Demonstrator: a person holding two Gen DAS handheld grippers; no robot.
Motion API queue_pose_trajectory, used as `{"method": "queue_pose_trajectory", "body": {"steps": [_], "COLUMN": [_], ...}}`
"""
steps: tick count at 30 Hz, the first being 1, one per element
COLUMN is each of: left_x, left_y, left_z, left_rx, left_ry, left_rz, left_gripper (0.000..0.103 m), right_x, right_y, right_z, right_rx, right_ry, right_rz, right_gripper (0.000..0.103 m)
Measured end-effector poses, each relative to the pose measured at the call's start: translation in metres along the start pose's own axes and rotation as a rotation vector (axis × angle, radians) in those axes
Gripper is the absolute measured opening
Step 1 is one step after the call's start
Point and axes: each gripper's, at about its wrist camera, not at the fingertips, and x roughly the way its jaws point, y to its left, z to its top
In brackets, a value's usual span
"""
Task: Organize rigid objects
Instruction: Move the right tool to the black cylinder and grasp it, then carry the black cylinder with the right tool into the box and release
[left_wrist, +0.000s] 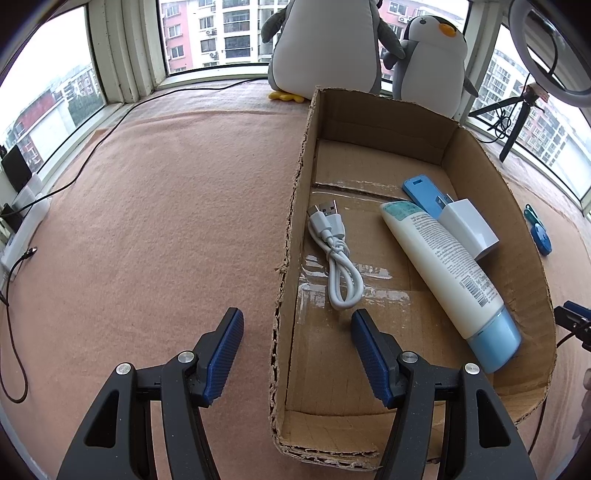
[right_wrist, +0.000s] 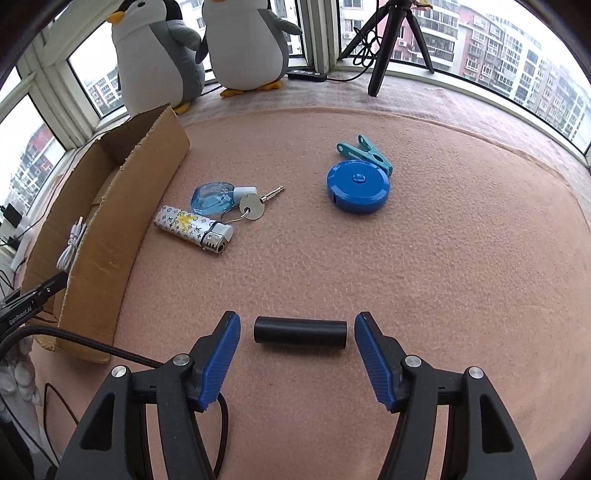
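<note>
Right gripper hovering with jaws wide apart, bracketing black cylinder lying crosswise on pink blanket. Risking cylinder rolling away under uneven closing. Left gripper gaping empty, straddling cardboard box wall, risking a snag.

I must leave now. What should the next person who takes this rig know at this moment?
Left tool: open, empty, over the near left wall of the cardboard box.
Right tool: open, fingers either side of the black cylinder, not yet closed on it.
Done, in the box: white USB cable, cream tube, white charger, a light blue flat item.
Left on the blanket: black cylinder, lighter, small blue bottle, key, blue tape measure, teal clothespin.
</note>
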Motion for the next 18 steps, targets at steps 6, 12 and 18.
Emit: {"method": "queue_pose_trajectory", "body": {"steps": [6, 12, 18], "left_x": [0.0001, 0.0001, 0.0001], "left_y": [-0.0002, -0.0003, -0.0005], "left_z": [0.0003, 0.0004, 0.0004], "left_rx": [-0.002, -0.002, -0.002], "left_ry": [0.000, 0.000, 0.000], "left_rz": [-0.001, -0.001, -0.001], "left_gripper": [0.065, 0.065, 0.065], "right_x": [0.0036, 0.0075, 0.0074], "right_y": [0.0037, 0.0081, 0.0053], "right_z": [-0.0005, -0.0051, -0.0029], "right_rx": [0.005, -0.015, -0.006], "right_ry": [0.011, 0.022, 0.016], "right_rz": [-0.031, -0.060, -0.060], "right_gripper": [0.060, 0.052, 0.048]}}
